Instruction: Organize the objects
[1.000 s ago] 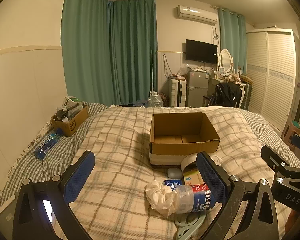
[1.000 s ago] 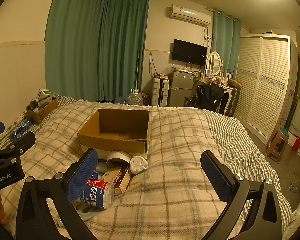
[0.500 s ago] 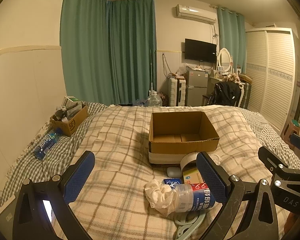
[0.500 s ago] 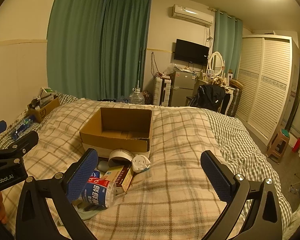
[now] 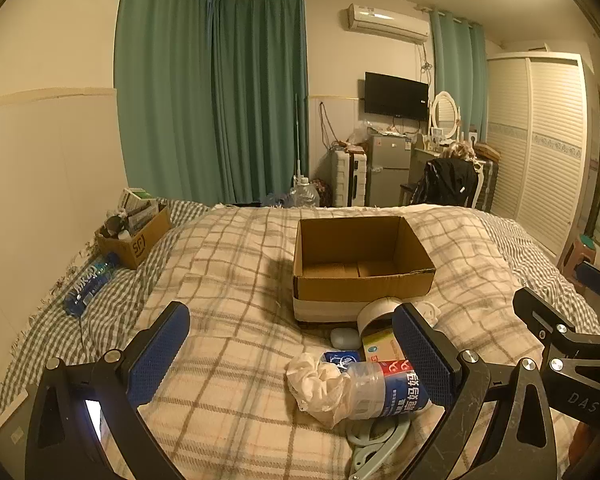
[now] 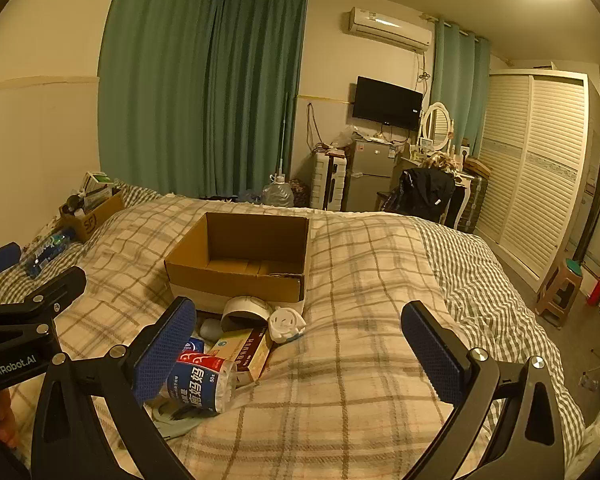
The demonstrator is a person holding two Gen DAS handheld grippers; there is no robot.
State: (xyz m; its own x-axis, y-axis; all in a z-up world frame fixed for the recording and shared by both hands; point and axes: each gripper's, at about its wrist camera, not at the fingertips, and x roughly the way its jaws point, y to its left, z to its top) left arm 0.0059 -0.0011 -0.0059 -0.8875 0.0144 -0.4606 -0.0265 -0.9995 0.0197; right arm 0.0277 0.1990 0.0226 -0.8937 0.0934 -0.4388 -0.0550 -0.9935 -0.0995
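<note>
Held left gripper (image 5: 292, 354) and right gripper (image 6: 298, 352) spread wide, empty, above clutter beside cardboard box (image 5: 360, 264).

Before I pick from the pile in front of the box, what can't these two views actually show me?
- Pale green hanger: left view, mostly under the cotton swab tub and the left gripper's fingers.
- Small blue packet: both views, overlapped by the white scrunchie; print unreadable.
- Cardboard box: near wall hides its front floor.

Brown cardboard box (image 5: 364, 264) on beige plaid blanket (image 5: 228, 280), green curtains (image 5: 212, 96), blue/red-label bottle (image 5: 384, 390).
</note>
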